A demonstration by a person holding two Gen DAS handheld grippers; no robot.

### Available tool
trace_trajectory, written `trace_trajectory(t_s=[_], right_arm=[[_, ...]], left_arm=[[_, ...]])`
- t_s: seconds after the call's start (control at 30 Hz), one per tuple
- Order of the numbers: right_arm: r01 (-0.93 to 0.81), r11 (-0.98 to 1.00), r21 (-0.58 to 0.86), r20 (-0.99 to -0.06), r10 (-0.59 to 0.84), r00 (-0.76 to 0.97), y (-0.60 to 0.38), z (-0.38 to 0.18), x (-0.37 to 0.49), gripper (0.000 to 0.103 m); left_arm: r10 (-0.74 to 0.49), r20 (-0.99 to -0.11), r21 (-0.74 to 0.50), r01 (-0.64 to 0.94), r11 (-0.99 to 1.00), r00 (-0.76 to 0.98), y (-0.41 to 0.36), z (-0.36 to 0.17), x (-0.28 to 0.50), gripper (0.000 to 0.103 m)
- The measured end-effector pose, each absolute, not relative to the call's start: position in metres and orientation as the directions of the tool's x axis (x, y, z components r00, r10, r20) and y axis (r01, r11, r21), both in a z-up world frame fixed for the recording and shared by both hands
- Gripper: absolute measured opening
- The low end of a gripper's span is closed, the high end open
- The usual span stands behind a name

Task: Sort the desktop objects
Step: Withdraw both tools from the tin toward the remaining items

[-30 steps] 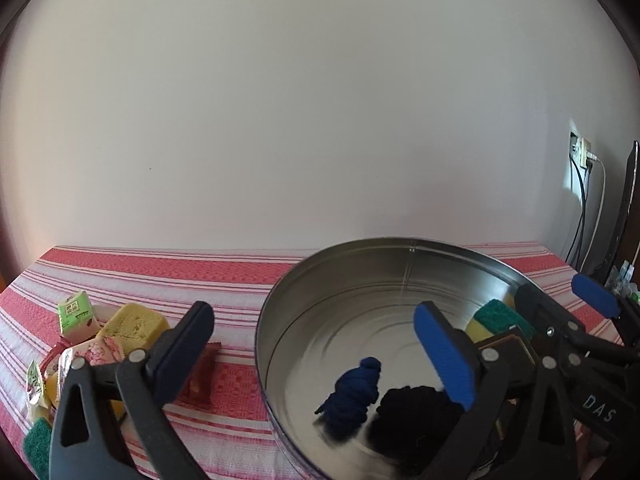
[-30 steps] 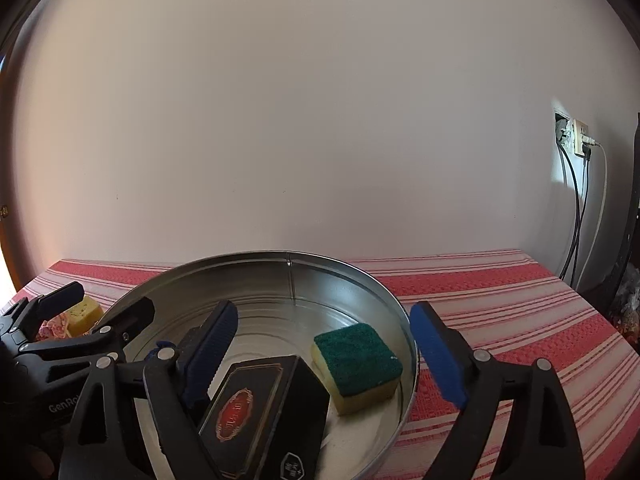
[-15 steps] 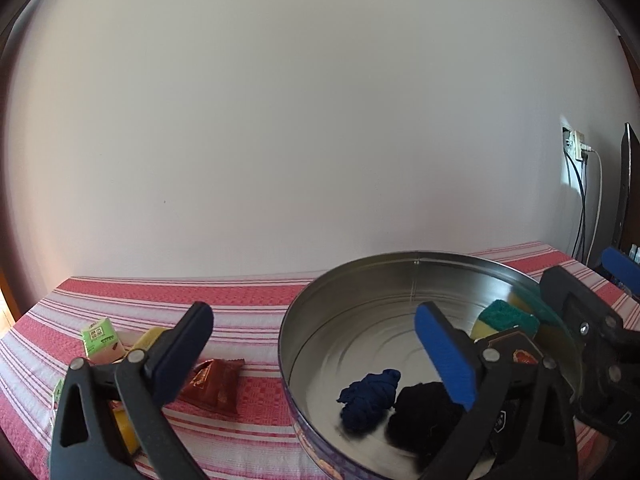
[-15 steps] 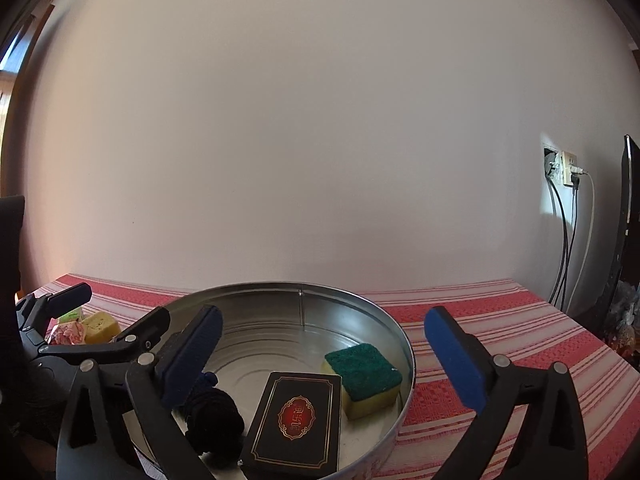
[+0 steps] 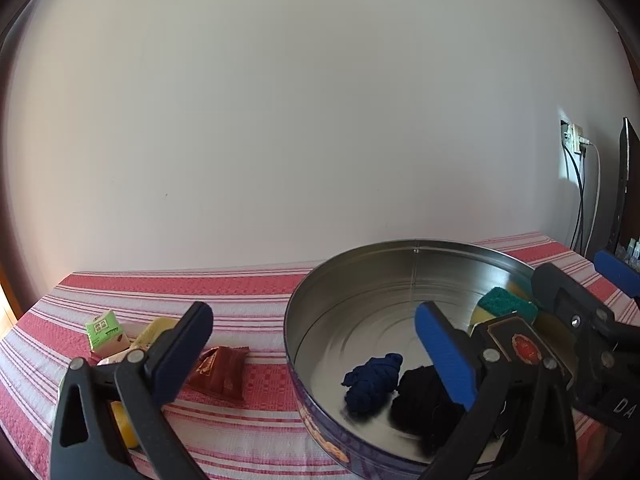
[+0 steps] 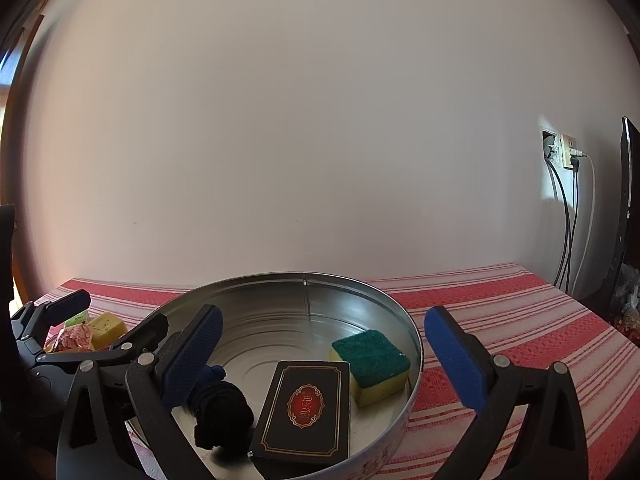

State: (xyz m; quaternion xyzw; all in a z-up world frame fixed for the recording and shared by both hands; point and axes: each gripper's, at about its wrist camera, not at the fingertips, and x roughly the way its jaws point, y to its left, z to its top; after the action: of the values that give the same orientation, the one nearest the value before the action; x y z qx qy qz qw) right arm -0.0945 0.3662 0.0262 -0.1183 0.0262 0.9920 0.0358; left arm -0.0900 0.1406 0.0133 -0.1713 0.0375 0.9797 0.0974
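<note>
- A round metal tin (image 6: 396, 320) sits on a table covered by a red-and-white striped cloth (image 6: 520, 320), in front of a plain pale wall.
- Inside the tin lie a black box with a red emblem (image 6: 306, 406), a yellow sponge with a green top (image 6: 372, 362) just beside it, a black bundle of cloth (image 6: 220, 408), and a dark blue bundle (image 5: 372, 382) touching the black one.
- The right gripper (image 6: 320, 360) hangs over the near part of the tin with its blue-padded jaws spread wide and nothing between them; the box lies flat on the tin's floor below.
- The left gripper (image 5: 316, 344) also stands wide open and empty: one jaw is over the cloth outside the tin, the other over the tin.
- Left of the tin, on the cloth, lie a brown-red packet (image 5: 220, 372), a small green-and-white carton (image 5: 106, 330), a yellow block (image 6: 105, 325) and some wrapped sweets (image 6: 74, 336).
- A wall socket with cables (image 6: 568, 152) is at the far right.
</note>
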Motion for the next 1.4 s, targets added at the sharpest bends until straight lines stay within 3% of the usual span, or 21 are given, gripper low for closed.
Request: trace_trajectory(t_s=[0.27, 0.67, 1.23, 1.4], right_arm=[[-0.027, -0.999, 0.024, -0.187, 0.022, -0.982, 0.351, 0.03, -0.078, 0.102], [0.023, -1.0, 0.002, -0.193, -0.023, -0.981, 0.329, 0.029, -0.071, 0.102], [0.23, -0.973, 0.027, -0.295, -0.227, -0.928, 0.256, 0.019, -0.068, 0.102], [0.329, -0.944, -0.011, -0.322, -0.308, -0.895, 0.22, 0.018, -0.066, 0.102]], left_arm=[[0.173, -0.332, 0.043, -0.198, -0.979, -0.927, 0.123, 0.016, -0.074, 0.102], [0.14, -0.324, 0.045, -0.163, -0.986, -0.936, 0.086, 0.016, -0.055, 0.102], [0.051, -0.33, 0.064, -0.076, -0.995, -0.943, -0.01, 0.015, -0.065, 0.102], [-0.041, -0.334, 0.039, 0.03, -0.999, -0.942, -0.065, 0.016, -0.076, 0.102]])
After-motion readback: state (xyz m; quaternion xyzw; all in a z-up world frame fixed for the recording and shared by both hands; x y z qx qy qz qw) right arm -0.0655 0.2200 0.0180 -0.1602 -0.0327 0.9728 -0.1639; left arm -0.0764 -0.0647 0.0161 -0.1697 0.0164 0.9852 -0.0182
